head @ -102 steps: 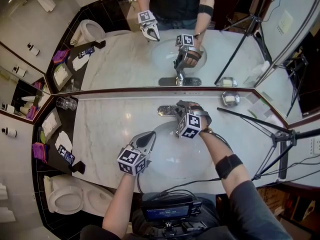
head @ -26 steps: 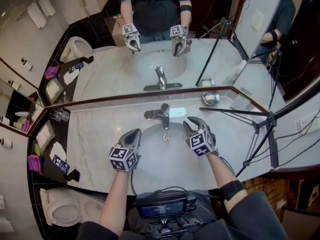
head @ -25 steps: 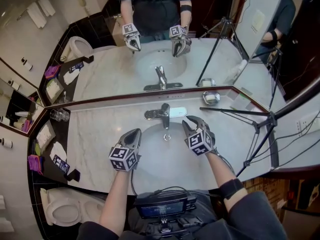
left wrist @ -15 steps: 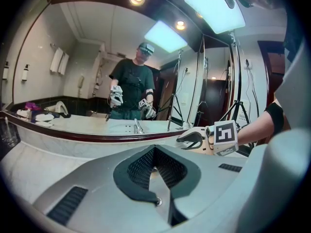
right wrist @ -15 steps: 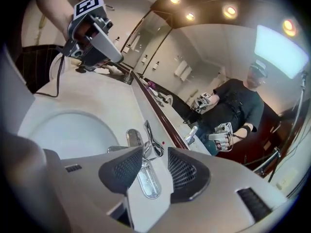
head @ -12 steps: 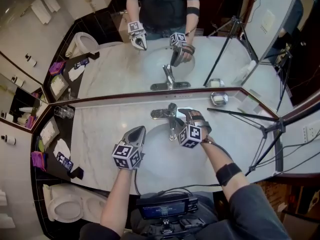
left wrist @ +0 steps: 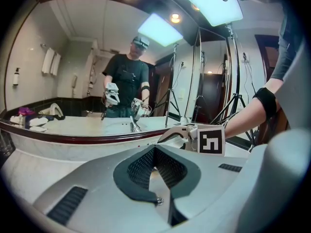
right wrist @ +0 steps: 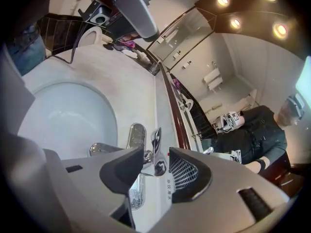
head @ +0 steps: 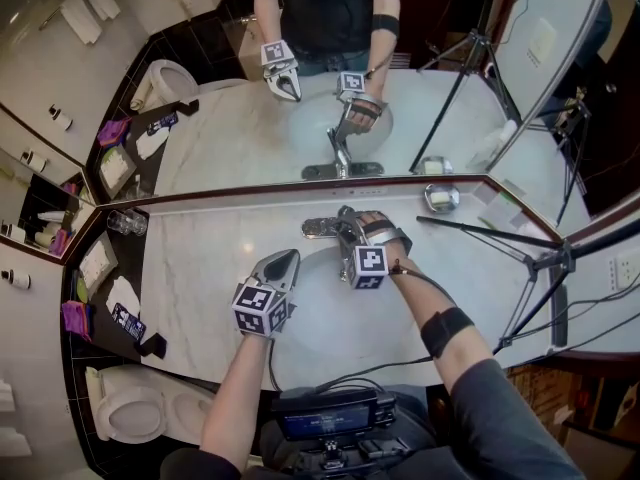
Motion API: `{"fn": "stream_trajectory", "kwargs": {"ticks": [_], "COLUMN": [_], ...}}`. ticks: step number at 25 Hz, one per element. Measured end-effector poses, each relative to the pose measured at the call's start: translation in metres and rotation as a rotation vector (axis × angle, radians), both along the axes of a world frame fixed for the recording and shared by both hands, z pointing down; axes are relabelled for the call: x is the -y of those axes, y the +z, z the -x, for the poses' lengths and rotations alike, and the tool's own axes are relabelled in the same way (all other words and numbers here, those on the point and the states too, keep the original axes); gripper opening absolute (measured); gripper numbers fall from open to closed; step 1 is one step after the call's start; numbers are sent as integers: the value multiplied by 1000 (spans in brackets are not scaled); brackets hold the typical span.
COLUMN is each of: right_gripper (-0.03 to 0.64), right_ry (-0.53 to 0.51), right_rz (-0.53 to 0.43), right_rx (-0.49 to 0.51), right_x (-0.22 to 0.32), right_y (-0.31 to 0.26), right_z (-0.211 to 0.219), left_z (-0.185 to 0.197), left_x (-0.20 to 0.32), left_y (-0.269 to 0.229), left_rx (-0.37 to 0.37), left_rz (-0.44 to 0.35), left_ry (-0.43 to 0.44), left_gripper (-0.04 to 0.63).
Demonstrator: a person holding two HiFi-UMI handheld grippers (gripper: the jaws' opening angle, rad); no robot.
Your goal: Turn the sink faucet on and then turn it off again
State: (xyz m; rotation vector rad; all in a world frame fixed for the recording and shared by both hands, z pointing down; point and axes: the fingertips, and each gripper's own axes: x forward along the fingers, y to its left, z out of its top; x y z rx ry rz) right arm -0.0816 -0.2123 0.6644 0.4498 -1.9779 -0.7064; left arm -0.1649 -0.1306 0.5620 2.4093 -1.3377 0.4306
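Observation:
The chrome faucet stands at the back of the white sink basin in a marble counter. My right gripper reaches over the basin to it. In the right gripper view the faucet's lever handle stands between the jaws of my right gripper. The jaws have just been closing a little, and a gap still shows beside the lever. My left gripper hovers over the basin's left rim, shut and empty. In its own view the left gripper faces the mirror.
A wall mirror rises directly behind the faucet. A metal soap dish sits at the counter's back right, and a tripod leg crosses above it. Drinking glasses and a tray of toiletries are at the left.
My right gripper has moved from over the basin's right side up to the faucet, rolled over and opened its jaws wider around the lever. The left gripper has stayed in place.

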Motion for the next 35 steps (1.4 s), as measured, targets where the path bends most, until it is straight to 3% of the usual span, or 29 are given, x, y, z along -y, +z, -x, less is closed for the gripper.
{"fn": "stream_trajectory", "kwargs": {"ticks": [4, 17, 35], "right_gripper": [165, 97, 91], "right_ry": [-43, -11, -81], "right_rz": [-6, -59, -93], "right_rx": [-47, -30, -102], "right_x": [-3, -2, -18], "right_y": [10, 9, 27], "right_z": [4, 6, 10], "left_z": [-5, -6, -13], "left_x": [0, 0, 1], "left_y": [2, 13, 17], "left_rx": [-3, -22, -24], "left_rz": [6, 31, 37], "left_ry": [6, 1, 11], "left_gripper": [1, 0, 0]}}
